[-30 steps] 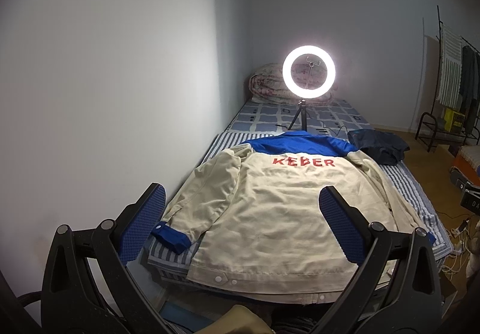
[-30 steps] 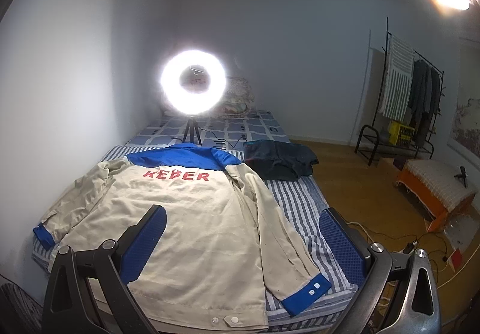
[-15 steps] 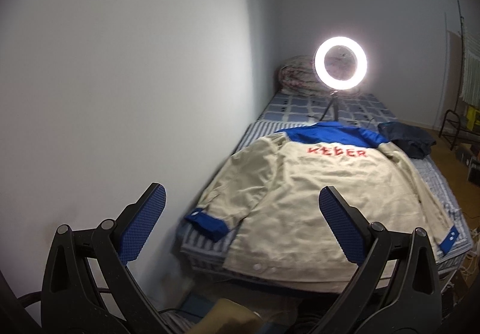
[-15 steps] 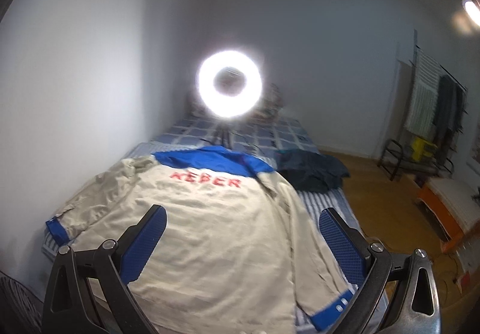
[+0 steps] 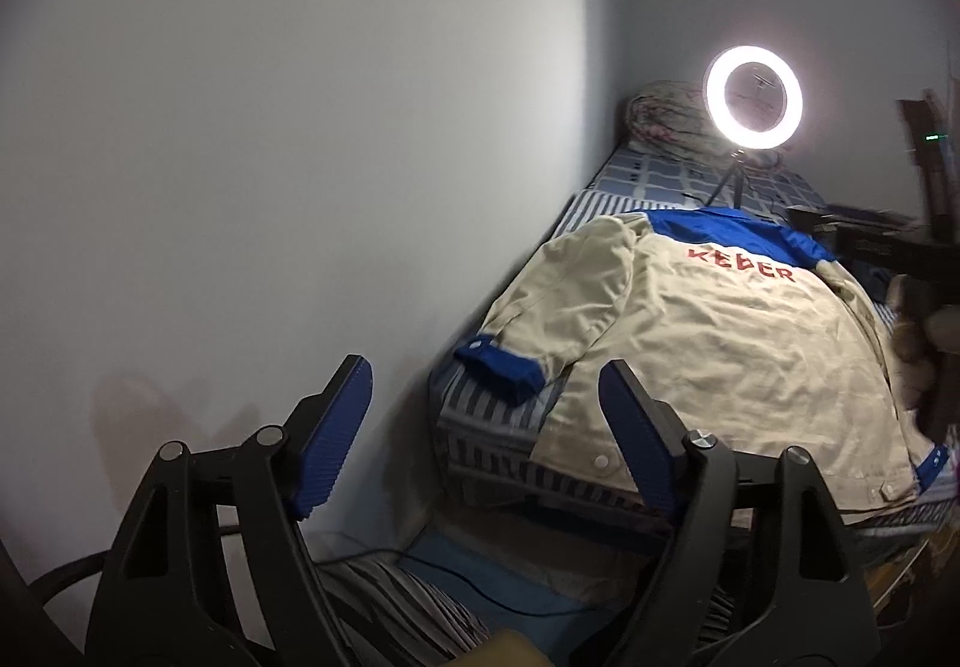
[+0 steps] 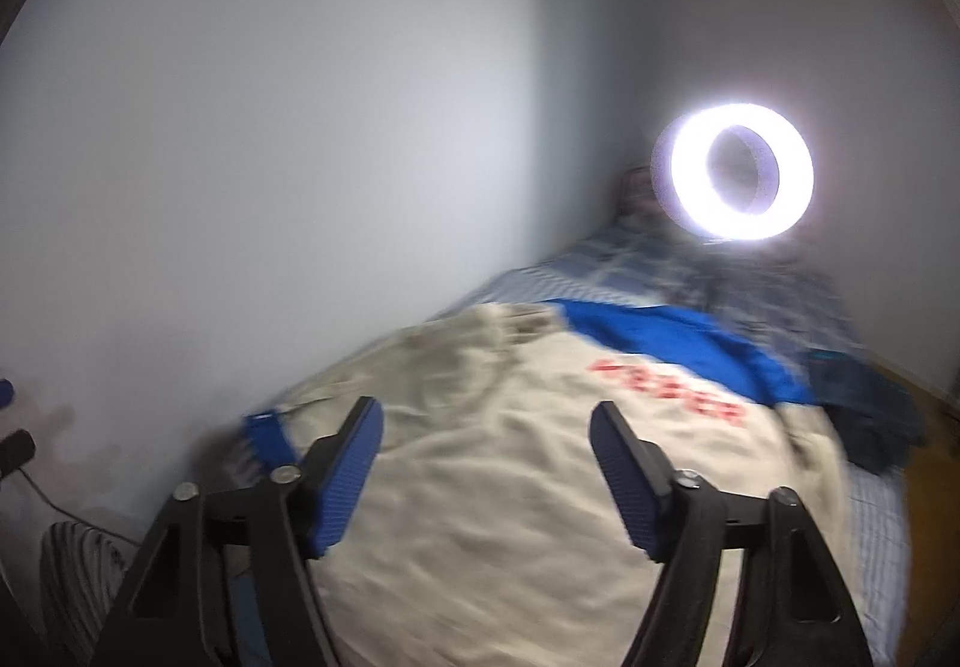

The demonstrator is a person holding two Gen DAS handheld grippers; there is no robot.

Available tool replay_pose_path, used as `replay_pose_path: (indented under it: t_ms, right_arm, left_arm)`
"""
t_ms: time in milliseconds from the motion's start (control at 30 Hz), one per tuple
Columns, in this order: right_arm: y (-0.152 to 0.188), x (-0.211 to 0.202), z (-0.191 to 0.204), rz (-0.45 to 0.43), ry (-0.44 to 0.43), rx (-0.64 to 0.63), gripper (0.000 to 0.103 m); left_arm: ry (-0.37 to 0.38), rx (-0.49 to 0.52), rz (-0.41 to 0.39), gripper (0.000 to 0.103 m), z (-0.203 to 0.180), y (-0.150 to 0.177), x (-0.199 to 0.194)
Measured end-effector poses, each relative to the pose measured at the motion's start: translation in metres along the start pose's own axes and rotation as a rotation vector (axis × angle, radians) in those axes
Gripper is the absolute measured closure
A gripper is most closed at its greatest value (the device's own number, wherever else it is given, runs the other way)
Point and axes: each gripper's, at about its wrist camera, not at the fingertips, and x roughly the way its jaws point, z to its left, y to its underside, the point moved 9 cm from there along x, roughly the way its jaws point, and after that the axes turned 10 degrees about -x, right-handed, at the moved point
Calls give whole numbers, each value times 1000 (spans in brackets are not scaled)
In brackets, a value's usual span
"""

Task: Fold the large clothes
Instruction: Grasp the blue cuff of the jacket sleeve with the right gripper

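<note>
One jacket (image 5: pixel 708 343) lay spread back-up across the foot of the one bed (image 5: pixel 498 415), which stood pushed against the white wall (image 5: pixel 300 157). It was cream, with a blue yoke and collar, blue cuffs and red letters across the shoulders. Both sleeves ran down its sides, and two blue cuffs showed, one at each lower corner. Its cloth was lightly creased. One lit ring light (image 5: pixel 753 103) stood on a tripod further up the bed, in front of a rolled quilt (image 5: pixel 663 112). A dark garment (image 6: pixel 864 415) lay beside the jacket's collar, too blurred to make out, though it seemed folded. There were two hand-held grippers. The left hand-held gripper (image 5: pixel 483 430) and the right hand-held gripper (image 6: pixel 483 466) both had their jaws apart, having just been narrowing, with nothing between them.
</note>
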Motion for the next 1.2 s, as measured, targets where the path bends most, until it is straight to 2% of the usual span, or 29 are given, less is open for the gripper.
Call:
replay_pose_path:
  t_ms: [133, 267, 367, 500, 667, 800, 867, 967, 1033, 1100, 1200]
  right_arm:
    - [-4, 52, 57, 47, -205, -32, 38]
    - [7, 99, 125, 107, -455, -58, 40]
    - [23, 134, 175, 164, -529, -120, 40]
    - [46, 182, 220, 239, -550, -219, 40]
    - [66, 226, 247, 324, -558, -265, 40]
    - [92, 253, 262, 391, -510, -359, 41]
    - [101, 259, 265, 414, -481, -400, 45]
    - [107, 265, 260, 427, -441, -436, 66]
    - [104, 265, 256, 433, -470, -403, 90]
    - [95, 262, 246, 419, -476, -364, 98]
    - [74, 248, 225, 351, -476, -300, 101]
  left_arm:
    - [-20, -28, 30, 23, 14, 10, 1]
    - [-42, -33, 56, 25, 22, 17, 3]
    - [-60, -42, 72, 25, 29, 20, 5]
    - [-96, -58, 94, 25, 44, 29, 10]
    - [-115, -94, 123, 25, 58, 38, 18]
    - [-118, -102, 140, 30, 60, 39, 24]
    - [-113, -108, 145, 30, 60, 41, 29]
    - [-104, -106, 150, 32, 59, 40, 36]
    - [-96, -93, 155, 36, 56, 39, 38]
    - [-78, -75, 156, 39, 50, 38, 42]
    - [-48, -68, 160, 42, 43, 33, 49]
